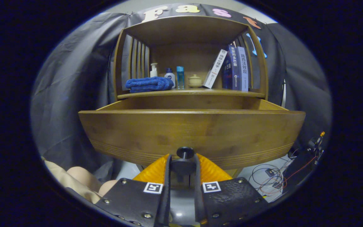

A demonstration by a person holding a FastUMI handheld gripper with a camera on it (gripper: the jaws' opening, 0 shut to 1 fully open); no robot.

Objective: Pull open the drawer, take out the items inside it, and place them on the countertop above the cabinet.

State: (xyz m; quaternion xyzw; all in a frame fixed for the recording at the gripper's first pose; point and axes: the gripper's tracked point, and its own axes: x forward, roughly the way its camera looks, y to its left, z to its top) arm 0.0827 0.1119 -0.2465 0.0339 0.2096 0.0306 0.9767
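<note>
Booth floor below, loose wires at right. Gripper (183,164): 2 fingers closed on small dark round knob (185,152) of brown wooden drawer (191,132), pulled well out just ahead. Judged stiff, fairly heavy; knob only hold. Drawer contents hidden behind front. Beyond: countertop (191,92), folded blue towel (148,84), bottles, books.

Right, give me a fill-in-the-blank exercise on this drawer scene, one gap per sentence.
1. The gripper has its fingers closed around the drawer's dark round ____.
2. The brown wooden drawer is pulled ____.
3. The folded blue towel lies on the wooden ____ above the drawer.
4. The small cream lidded pot stands just left of the upright ____.

Missing words: knob; open; countertop; books
</note>
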